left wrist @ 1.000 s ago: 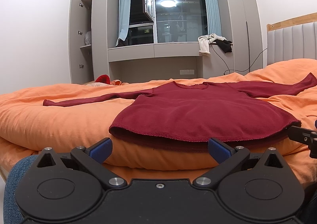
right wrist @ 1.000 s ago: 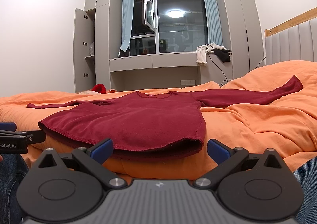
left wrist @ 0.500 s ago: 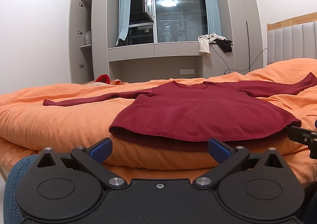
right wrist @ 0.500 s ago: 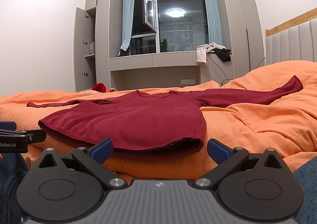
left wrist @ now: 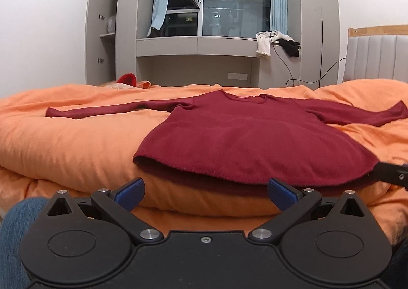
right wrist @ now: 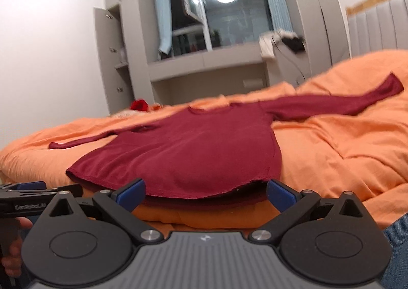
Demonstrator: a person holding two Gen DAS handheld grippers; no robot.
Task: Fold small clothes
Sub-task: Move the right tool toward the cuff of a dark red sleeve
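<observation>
A dark red long-sleeved top [left wrist: 244, 141] lies flat on the orange duvet [left wrist: 63, 146], both sleeves spread out, hem toward me. It also shows in the right wrist view [right wrist: 193, 156]. My left gripper [left wrist: 205, 193] is open and empty, just short of the hem at its left half. My right gripper [right wrist: 205, 193] is open and empty, just short of the hem at its right corner. Each gripper shows at the edge of the other's view.
A padded headboard [left wrist: 377, 56] stands at the right. A grey window shelf [left wrist: 196, 45] with white and black clothes [left wrist: 275, 41] runs along the far wall. An open cupboard [left wrist: 102, 31] is at the far left. A red item [left wrist: 126, 78] lies beyond the bed.
The right gripper has tilted and moved closer to the hem; its view is blurred. The left gripper has risen slightly. The top has not moved.
</observation>
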